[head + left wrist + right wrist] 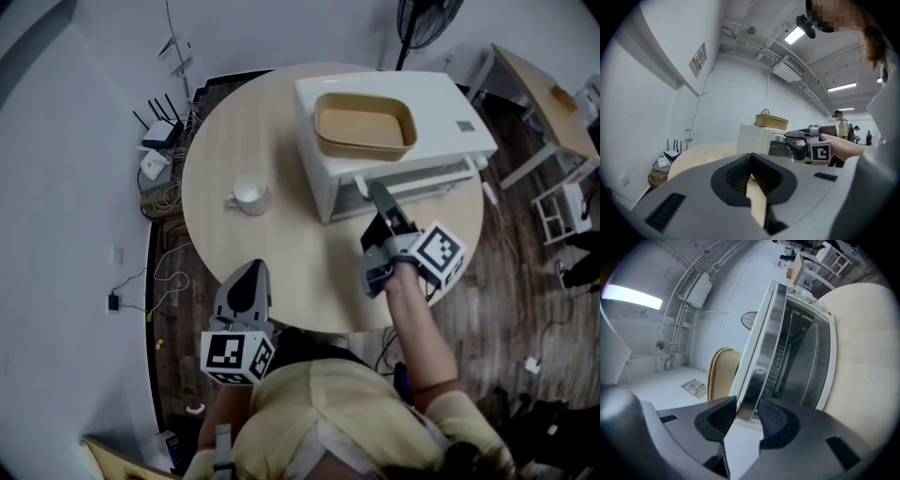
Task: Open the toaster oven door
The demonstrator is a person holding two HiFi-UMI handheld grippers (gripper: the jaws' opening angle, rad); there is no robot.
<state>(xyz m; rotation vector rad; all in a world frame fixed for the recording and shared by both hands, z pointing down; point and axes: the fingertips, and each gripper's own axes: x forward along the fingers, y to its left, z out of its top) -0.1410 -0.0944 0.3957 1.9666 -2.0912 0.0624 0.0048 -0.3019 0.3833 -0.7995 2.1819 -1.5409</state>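
- Your right claw (746,416) clamps the door handle (764,348) between its pads; a skewed pull could slip it free.
- The toaster oven (450,103) ahead may slide on the table (281,262); your left claw (751,176), closed and empty, braces nothing.

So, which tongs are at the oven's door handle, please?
The right tongs: the door handle sits between their jaws; the left tongs hover shut, well clear of it.

A black pedestal fan (427,19) is cropped by the top edge at upper centre of the head view, and a light wooden side table (544,94) runs off the upper right. In the right gripper view, the chrome bar handle (764,343) is partly covered at lower centre by the pads of the right gripper (747,405). At the left gripper view's right, distant figures (843,125) are too small to make out.
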